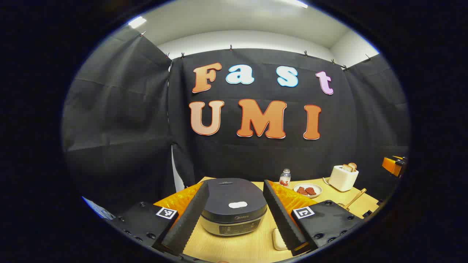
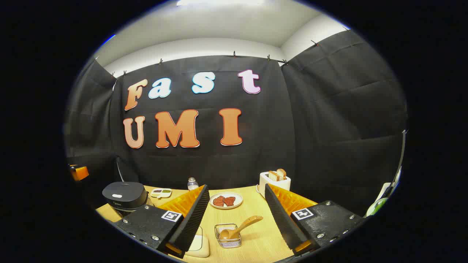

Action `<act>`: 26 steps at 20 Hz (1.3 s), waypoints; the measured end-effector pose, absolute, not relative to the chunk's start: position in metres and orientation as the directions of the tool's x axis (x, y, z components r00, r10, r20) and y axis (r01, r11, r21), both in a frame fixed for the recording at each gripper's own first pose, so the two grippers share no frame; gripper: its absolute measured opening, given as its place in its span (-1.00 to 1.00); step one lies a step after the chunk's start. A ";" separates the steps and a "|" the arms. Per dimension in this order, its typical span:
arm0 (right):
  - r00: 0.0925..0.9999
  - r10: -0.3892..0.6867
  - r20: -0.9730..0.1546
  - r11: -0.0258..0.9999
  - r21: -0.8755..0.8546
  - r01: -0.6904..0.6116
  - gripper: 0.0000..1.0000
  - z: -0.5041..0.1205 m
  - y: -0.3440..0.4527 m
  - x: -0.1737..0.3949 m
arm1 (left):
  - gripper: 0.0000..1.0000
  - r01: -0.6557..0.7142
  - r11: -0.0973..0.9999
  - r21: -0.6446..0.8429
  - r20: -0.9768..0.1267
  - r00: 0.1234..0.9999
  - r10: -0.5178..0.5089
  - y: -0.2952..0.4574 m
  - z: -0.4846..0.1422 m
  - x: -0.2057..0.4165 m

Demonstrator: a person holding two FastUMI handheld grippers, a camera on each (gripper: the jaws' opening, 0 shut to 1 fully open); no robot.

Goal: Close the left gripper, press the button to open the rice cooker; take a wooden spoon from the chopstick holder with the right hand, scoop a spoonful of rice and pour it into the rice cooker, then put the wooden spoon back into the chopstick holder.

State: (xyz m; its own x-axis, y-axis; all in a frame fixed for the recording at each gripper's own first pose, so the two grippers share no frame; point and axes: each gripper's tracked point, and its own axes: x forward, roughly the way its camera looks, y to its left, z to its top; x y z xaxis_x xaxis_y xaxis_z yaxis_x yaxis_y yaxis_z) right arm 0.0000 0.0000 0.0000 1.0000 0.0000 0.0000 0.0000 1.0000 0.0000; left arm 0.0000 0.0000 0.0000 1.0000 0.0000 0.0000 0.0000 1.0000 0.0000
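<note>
The wooden counter [image 2: 252,210] carries a rice cooker [image 2: 124,195] at nine o'clock, a plate [image 2: 226,200] at centre, a toaster [image 2: 274,180] at one o'clock, and a chopstick holder [image 2: 228,235] at six.

Left gripper view: low over the desk [image 1: 234,244], facing the back wall, close behind the rice cooker [image 1: 234,206]. Right gripper view: further right, same heading, close above the chopstick holder [image 2: 228,235]. Shared: rice cooker [image 2: 124,195], plate [image 1: 308,190], toaster [image 1: 343,177], bottle [image 1: 285,177].
</note>
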 end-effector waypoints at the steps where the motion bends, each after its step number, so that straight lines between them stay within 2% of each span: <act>1: 1.000 0.000 -0.003 1.000 0.000 0.000 0.88 0.001 -0.001 0.000 | 0.98 -0.002 1.000 0.005 0.007 1.000 0.002 0.000 0.004 -0.001; 15: 1.000 0.028 -0.010 1.000 -0.010 -0.028 0.88 0.007 -0.018 0.006 | 0.98 0.051 0.998 0.024 0.024 0.998 -0.052 -0.048 0.022 -0.003; 26: 0.998 0.048 -0.029 0.999 -0.011 -0.049 0.88 0.000 -0.019 0.012 | 0.98 0.018 1.000 0.003 -0.016 1.000 -0.018 -0.043 0.014 0.000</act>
State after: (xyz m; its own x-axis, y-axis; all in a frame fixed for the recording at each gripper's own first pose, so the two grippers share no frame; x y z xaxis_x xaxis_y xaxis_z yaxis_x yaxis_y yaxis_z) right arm 0.0123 -0.0191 0.0003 0.9984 0.0484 -0.0293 -0.0488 0.9987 -0.0112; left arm -0.0001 -0.0426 0.0143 0.9997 -0.0175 -0.0165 0.0176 0.9998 0.0030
